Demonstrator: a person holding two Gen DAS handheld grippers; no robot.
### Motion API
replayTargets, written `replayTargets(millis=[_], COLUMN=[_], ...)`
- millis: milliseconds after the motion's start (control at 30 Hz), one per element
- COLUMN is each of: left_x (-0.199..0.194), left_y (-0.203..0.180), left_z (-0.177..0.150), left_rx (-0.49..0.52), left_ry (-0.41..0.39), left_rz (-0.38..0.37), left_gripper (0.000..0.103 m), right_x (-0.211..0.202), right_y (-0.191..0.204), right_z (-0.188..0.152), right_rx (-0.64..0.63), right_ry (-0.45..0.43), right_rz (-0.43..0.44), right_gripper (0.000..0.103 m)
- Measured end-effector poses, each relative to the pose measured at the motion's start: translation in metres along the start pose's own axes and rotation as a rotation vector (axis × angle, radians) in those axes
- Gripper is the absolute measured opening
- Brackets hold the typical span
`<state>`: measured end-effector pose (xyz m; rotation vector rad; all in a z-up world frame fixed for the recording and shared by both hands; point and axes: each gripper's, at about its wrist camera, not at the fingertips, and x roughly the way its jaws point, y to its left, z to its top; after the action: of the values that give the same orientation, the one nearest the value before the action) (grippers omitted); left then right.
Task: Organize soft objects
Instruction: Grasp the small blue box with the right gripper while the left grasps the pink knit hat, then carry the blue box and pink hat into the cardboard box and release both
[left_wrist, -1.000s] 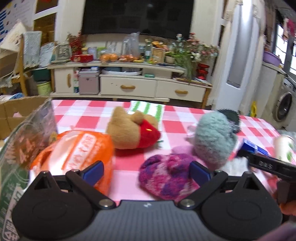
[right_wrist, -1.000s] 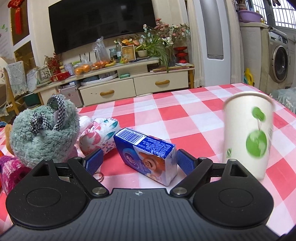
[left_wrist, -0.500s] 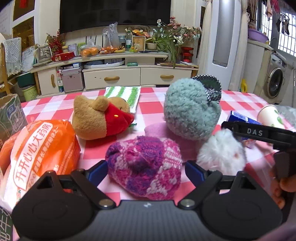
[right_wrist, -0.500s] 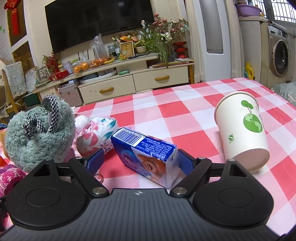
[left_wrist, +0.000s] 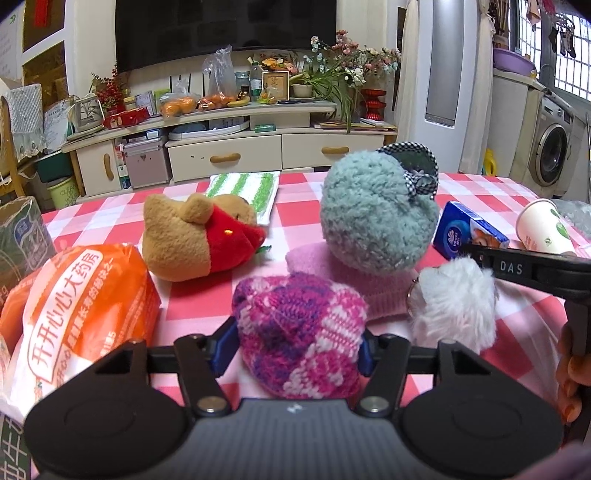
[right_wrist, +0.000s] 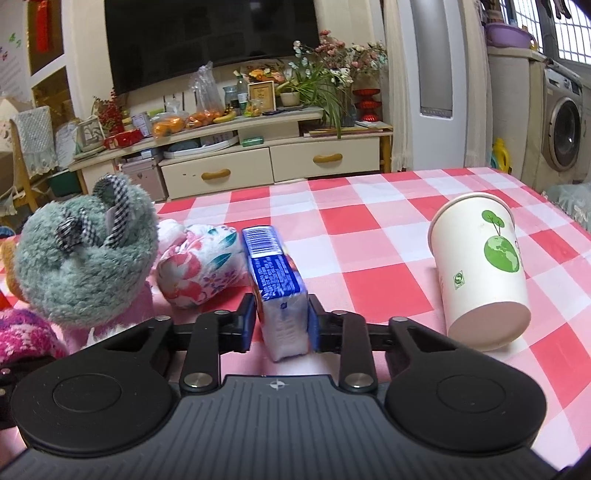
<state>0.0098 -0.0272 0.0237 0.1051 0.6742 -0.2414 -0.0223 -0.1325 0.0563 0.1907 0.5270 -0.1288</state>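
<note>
Right tongs (right_wrist: 280, 325) just clamped tissue pack (right_wrist: 275, 269) | left tongs (left_wrist: 293, 349) closing, squeezing knitted hat (left_wrist: 299, 332) | both pickups look started

red-and-white checked tablecloth (right_wrist: 369, 221) covering the table. paper cup (right_wrist: 480, 269) with green globe print, standing upside down on the cloth at right. orange printed bag (left_wrist: 77, 310) at the near left edge of the cloth, a green pack (left_wrist: 22, 236) just behind it. background: cream tv cabinet (left_wrist: 229, 147) with two drawers, its top crowded with fruit, bottles and a framed picture (left_wrist: 275, 85); dark tv (left_wrist: 225, 29) above; potted plant (left_wrist: 325, 81); washing machine (left_wrist: 550, 147) at far right.
</note>
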Motion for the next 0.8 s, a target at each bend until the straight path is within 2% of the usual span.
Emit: replayTargets(millis=[433,800], left_x=[-0.023,-0.048], left_y=[-0.004,0.009], left_z=[-0.011,-0.006], left_rx=[-0.004,-0.045], left_ry=[0.012,-0.036], left_rz=[-0.053,-0.104], left_gripper=[0.057,0.057], right_x=[-0.017,-0.032], right_y=[0.004,0.009], right_z=[-0.006,-0.014], right_rx=[-0.028,-0.019], right_ry=[-0.020,-0.032], right_rz=[-0.006,-0.025], right_gripper=[0.029,0.029])
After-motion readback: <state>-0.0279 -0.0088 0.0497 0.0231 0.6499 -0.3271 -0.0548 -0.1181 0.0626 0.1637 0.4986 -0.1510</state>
